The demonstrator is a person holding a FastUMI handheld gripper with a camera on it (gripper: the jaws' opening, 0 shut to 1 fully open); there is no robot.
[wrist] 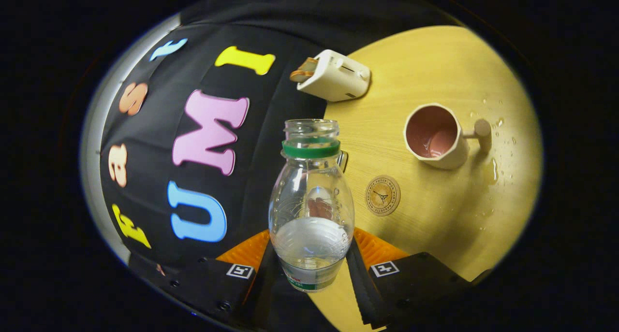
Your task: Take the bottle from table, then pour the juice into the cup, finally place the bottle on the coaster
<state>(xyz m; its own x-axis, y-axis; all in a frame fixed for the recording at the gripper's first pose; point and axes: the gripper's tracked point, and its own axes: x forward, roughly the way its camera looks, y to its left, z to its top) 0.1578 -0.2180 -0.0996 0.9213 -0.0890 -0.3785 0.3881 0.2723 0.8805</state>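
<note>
While the view is rolled on its side, a clear plastic bottle (311, 204) is held between the two fingers of the gripper (312, 259), which are pressed against its lower body from either side, so the tongs are pinching the bottle. It is carried in the air, with the pale wooden table (435, 66) seen behind and beyond it.

The bottle is judged to be light, since only a little clear liquid is left in its lower part. Its thin walls are likely to give under pressure, and they may be slippery if wet, as drops of liquid are scattered on the table near the cup. A grip around the wider lower body, where it is now taken, is judged the soundest place, well below the narrow neck.

The bottle is transparent and bulb-shaped, with a ribbed body, a green ring around the neck and an open mouth with no cap. A label band is seen at its base.

Beyond the fingers, a cream cup (434, 136) with a pink inside and a peg-like handle is set on the table, with a little liquid in it. A round wooden coaster (382, 195) lies between the bottle and the cup, with nothing on it. A white toaster (333, 76) is placed further off, near the booth wall.
</note>
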